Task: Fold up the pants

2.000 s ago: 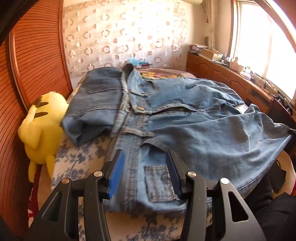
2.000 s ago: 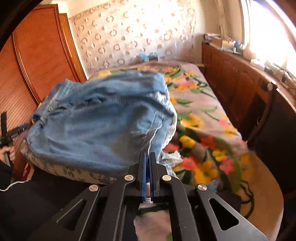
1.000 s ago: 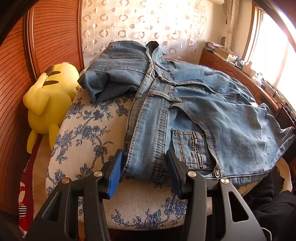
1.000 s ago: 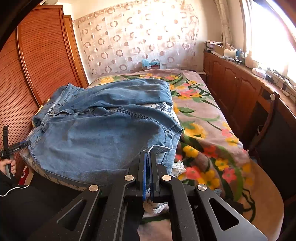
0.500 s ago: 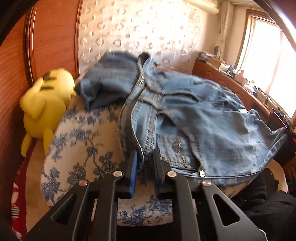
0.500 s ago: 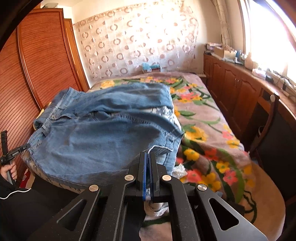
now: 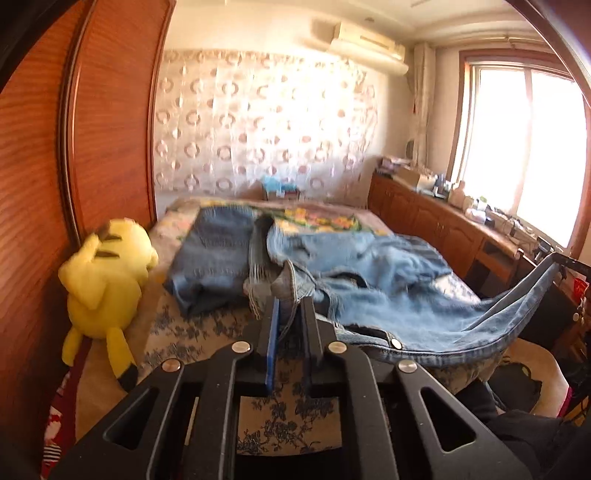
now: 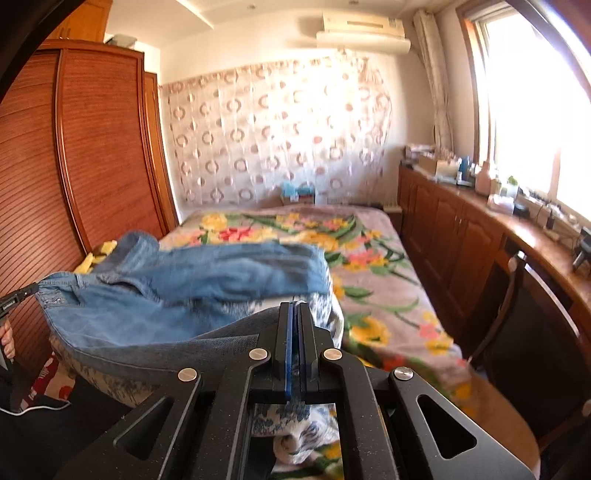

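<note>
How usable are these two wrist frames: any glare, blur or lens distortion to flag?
Left wrist view: the window is blown out white, the jeans and yellow plush toy are motion-smeared, and the wardrobe bows from fisheye. Right wrist view: the same window glare washes the curtain, the jeans are blurred, and the hand-held gripper stays sharp.

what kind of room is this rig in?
Almost certainly a home bedroom. A bed with a floral blanket fills the middle, a tall wooden wardrobe stands along one side, and a yellow plush toy sits beside the jeans being folded. A wall air conditioner hangs above.
</note>
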`<action>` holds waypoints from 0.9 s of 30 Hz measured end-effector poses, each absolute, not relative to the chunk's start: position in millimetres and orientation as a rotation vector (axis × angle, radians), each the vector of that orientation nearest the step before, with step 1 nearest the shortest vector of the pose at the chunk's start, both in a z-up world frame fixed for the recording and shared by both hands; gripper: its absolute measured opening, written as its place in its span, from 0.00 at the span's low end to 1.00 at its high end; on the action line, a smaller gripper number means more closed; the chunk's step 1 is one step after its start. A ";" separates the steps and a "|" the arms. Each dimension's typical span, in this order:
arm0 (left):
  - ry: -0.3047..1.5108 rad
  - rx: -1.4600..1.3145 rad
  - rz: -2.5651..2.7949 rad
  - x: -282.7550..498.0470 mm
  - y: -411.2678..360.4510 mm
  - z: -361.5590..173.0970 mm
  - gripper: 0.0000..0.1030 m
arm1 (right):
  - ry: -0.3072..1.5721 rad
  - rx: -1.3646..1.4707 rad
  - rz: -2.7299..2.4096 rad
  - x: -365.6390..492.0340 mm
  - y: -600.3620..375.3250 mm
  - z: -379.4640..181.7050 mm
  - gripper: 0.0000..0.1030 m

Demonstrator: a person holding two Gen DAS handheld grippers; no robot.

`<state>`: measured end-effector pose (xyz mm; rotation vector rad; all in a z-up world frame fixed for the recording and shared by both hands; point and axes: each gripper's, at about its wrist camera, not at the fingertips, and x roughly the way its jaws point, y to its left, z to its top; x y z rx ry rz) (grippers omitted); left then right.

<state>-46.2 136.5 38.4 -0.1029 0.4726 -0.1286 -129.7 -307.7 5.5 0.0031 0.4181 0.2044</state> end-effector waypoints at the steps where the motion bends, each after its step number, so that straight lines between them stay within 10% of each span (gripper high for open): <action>1: 0.458 -0.108 -0.130 -49.2 137.2 43.5 0.10 | 0.405 0.001 0.202 -133.0 -308.6 9.1 0.02; 17: 0.355 -0.052 -0.131 -52.6 137.6 80.2 0.00 | 0.311 -0.028 0.222 -130.9 -309.8 8.0 0.02; 27: 0.571 -0.033 -0.175 -30.8 130.6 12.9 0.00 | 0.396 -0.040 0.239 -102.3 -295.5 -14.5 0.02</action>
